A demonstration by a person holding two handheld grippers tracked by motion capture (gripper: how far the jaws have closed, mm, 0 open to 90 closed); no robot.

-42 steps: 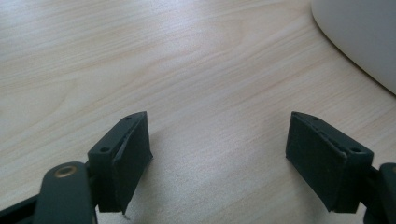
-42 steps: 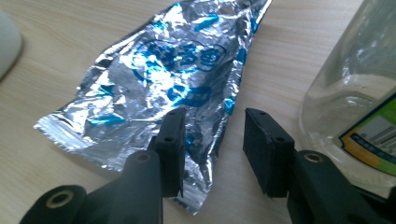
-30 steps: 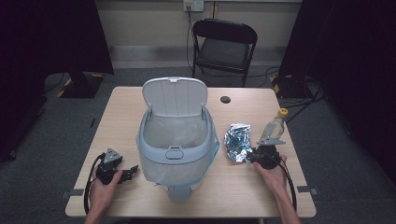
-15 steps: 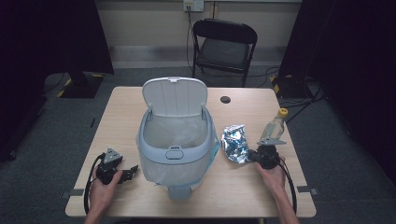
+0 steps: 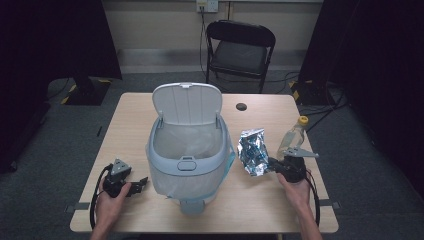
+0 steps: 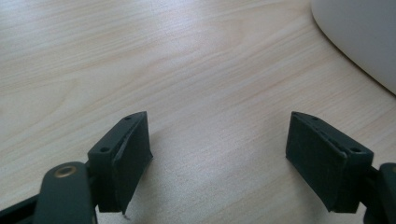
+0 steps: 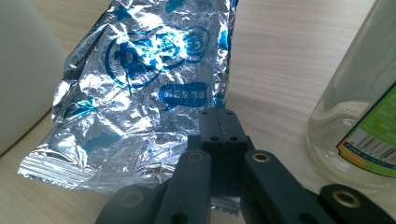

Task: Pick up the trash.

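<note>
A crinkled silver and blue foil bag [image 5: 252, 150] [image 7: 140, 93] stands tilted up just right of the bin, its near edge pinched in my right gripper [image 5: 270, 164] [image 7: 219, 116]. The jaws are pressed together on the foil. An open white bin [image 5: 187, 155] with a clear liner and a raised lid [image 5: 186, 102] stands mid-table. My left gripper [image 5: 144, 181] [image 6: 219, 149] rests on the table to the bin's left, open, with bare wood between its jaws.
A clear plastic bottle [image 5: 292, 137] [image 7: 355, 116] with a yellow cap stands close on the far side of my right hand. A small black disc [image 5: 242, 106] lies at the back of the table [image 5: 125, 125]. A black folding chair [image 5: 240, 45] stands beyond.
The right jaws have closed on the bag's edge and risen a little, and the bag has gone from lying flat to tilted up. The left gripper has not moved.
</note>
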